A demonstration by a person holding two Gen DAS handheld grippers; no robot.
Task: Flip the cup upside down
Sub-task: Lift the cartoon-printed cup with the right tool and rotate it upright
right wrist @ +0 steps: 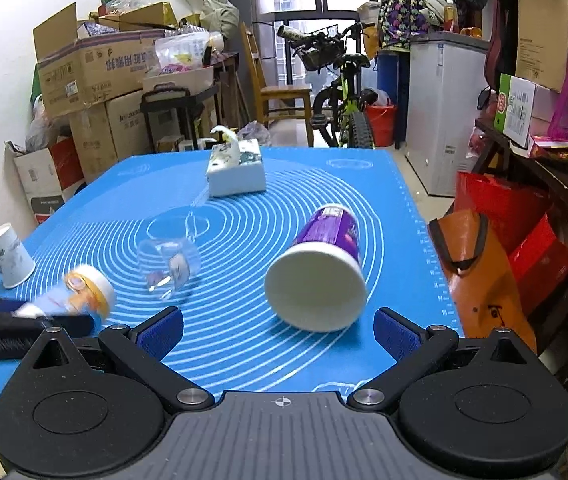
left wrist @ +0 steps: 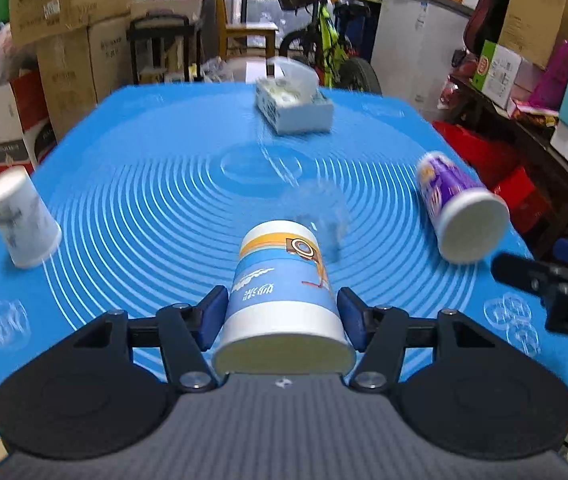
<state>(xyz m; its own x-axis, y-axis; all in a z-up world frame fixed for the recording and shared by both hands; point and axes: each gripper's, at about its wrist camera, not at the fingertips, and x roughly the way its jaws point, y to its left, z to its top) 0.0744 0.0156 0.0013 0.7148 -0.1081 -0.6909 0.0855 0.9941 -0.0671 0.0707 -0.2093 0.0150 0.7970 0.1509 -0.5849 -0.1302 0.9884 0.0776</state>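
My left gripper (left wrist: 282,318) is shut on a blue and white paper cup (left wrist: 280,284) with an orange band. The cup lies along the fingers with its open rim toward the camera and its base pointing away, above the blue mat (left wrist: 144,200). The same cup (right wrist: 84,296) shows blurred at the left of the right wrist view, with the left gripper (right wrist: 16,328) on it. A purple cup (right wrist: 319,268) lies on its side on the mat, open rim toward my right gripper (right wrist: 278,332), which is open and empty just in front of it. The purple cup also shows in the left wrist view (left wrist: 455,208).
A white paper cup (right wrist: 10,256) stands upside down at the mat's left edge. A clear plastic cup (right wrist: 168,266) lies on its side near the middle. A tissue box (right wrist: 238,172) sits at the far side. Cardboard boxes, a bicycle and shelves surround the table.
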